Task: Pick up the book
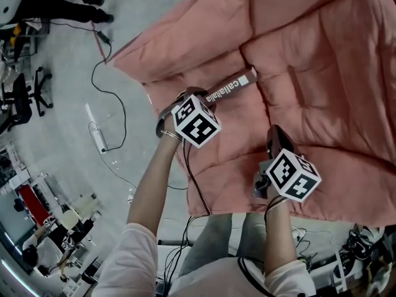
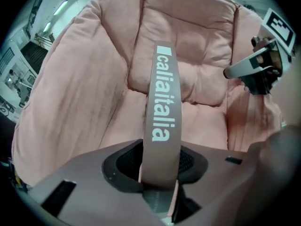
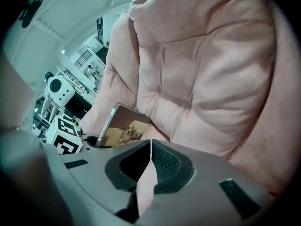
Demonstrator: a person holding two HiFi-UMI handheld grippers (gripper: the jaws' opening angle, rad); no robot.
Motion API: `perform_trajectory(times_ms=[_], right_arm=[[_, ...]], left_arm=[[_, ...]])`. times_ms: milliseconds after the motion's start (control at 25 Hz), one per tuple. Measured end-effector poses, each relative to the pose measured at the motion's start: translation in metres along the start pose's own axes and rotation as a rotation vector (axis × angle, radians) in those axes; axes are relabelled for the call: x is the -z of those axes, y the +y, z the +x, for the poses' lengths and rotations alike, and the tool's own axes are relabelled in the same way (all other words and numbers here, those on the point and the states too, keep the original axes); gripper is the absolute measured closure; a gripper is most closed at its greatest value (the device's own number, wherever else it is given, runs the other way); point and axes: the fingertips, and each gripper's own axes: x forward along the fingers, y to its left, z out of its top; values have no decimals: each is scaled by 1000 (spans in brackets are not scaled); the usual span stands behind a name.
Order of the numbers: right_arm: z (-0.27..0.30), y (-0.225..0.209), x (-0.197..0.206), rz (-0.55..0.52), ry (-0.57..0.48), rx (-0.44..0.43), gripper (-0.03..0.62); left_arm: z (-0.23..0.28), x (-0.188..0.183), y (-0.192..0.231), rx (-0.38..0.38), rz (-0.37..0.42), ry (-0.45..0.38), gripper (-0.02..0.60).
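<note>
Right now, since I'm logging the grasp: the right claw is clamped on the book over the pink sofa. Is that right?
No. It is the left claw that is clamped on the book over the pink sofa. The left gripper view shows the book between its jaws. The right claw is shut on nothing.

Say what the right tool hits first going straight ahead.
Likely the pink cushion: it fills the view beyond the shut right tool. The book lies off to its left.

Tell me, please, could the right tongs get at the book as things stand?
Probably yes: the right tongs are beside the book with only cushion between. They are shut, though, and the left tongs grip it.
</note>
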Motion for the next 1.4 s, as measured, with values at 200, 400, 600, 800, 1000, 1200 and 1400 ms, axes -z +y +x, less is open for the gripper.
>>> perform_trajectory(times_ms=[200, 400, 600, 800, 1000, 1200, 1400], right_arm=[[-17, -8, 0, -51, 2, -18, 563], [0, 7, 5, -85, -17, -43, 563], [-50, 37, 25, -208, 8, -69, 563], [-111, 55, 52, -322, 39, -40, 563], [-152, 67, 51, -362, -9, -33, 563], [-198, 74, 44, -322, -97, -30, 563], [-223, 84, 28, -353, -157, -53, 563]], left_arm=[[-29, -7, -29, 26, -180, -129, 439], [-46, 5, -28, -37, -297, -231, 440], [-117, 16, -63, -64, -448, -304, 439], [-179, 33, -103, -39, -558, -337, 439], [-232, 31, -124, -41, -596, -401, 437], [-276, 29, -139, -121, -596, -473, 439], [-304, 21, -148, -172, -635, -540, 437]])
